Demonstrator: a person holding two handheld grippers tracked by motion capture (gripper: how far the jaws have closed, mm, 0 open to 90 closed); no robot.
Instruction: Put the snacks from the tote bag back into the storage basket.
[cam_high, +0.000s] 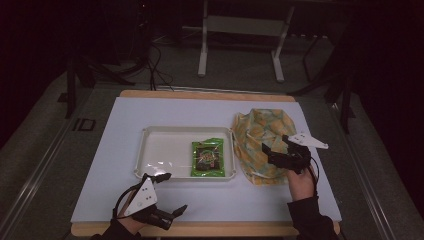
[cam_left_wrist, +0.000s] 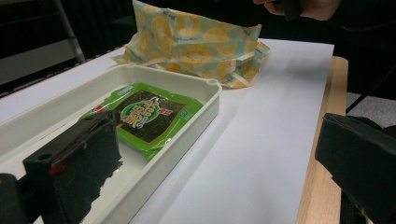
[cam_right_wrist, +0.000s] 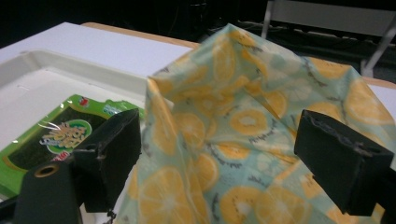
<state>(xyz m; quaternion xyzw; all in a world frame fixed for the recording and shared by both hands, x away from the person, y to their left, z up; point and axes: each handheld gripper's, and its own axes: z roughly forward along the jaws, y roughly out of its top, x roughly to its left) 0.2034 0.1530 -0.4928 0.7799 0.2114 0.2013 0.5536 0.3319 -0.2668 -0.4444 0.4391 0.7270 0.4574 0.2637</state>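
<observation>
A green snack packet (cam_high: 207, 158) lies flat in the right part of a white tray (cam_high: 150, 152) at the table's middle. Right of the tray sits a crumpled bag printed with orange slices (cam_high: 260, 135). My right gripper (cam_high: 276, 144) hovers open over the bag's near side, jaws straddling the fabric (cam_right_wrist: 224, 140) without touching it. My left gripper (cam_high: 171, 192) stands open near the front edge, just before the tray's near left corner; one jaw sits over the tray rim (cam_left_wrist: 187, 140), the packet (cam_left_wrist: 144, 114) beyond it.
The white mat (cam_high: 120, 150) covers a wooden tabletop whose front edge (cam_high: 225, 229) shows. A metal stand's legs (cam_high: 202, 60) rise behind the table on the grey floor. Bare mat lies left of the tray and along the front.
</observation>
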